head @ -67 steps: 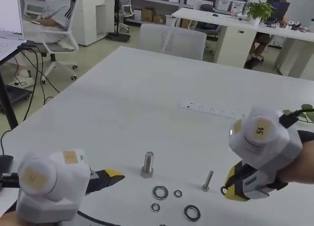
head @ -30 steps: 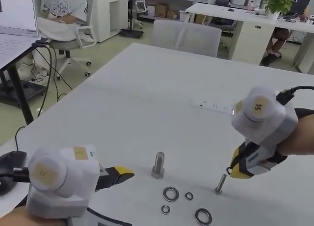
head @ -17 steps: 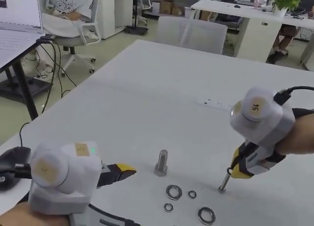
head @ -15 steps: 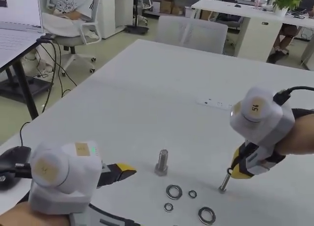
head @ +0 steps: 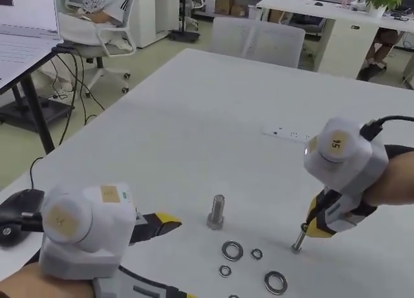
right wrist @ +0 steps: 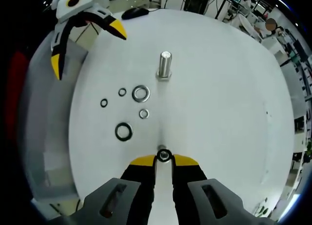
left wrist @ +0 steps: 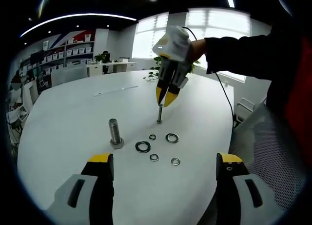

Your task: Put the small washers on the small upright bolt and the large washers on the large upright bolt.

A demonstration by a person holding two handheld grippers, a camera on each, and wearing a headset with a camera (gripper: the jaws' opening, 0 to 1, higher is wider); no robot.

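Moved: my right gripper [head: 304, 230] was low beside the small upright bolt [head: 298, 241] 2.2 s ago; it now sits at the bolt's top end, where it already was half a second ago.
Right jaws: clenched to a narrow gap on the held small washer [right wrist: 164, 155], a dark ring between my yellow tips. It is right over the top of the small upright bolt (ring and bolt end overlap from my own camera, so I cannot tell how far it is threaded on).
Left jaws: my left gripper [left wrist: 165, 160] is spread wide and grasps nothing. It is low over the near part of the worktop [head: 194, 117], pointing at the bolts and washers.
Large upright bolt [head: 217, 212]: stands on its hex head, bare, well apart from the small one.
Large washers: the first large washer [right wrist: 141, 93] lies flat near the foot of the large upright bolt; the second large washer [right wrist: 123, 131] lies flat closer to the small upright bolt.
Small washers: three loose small washers [right wrist: 122, 92] lie flat among the large ones, none touching another.
Beyond: a white power strip [head: 284, 132] lies farther out on the worktop, and a grey office chair [head: 259, 39] stands past the far edge.
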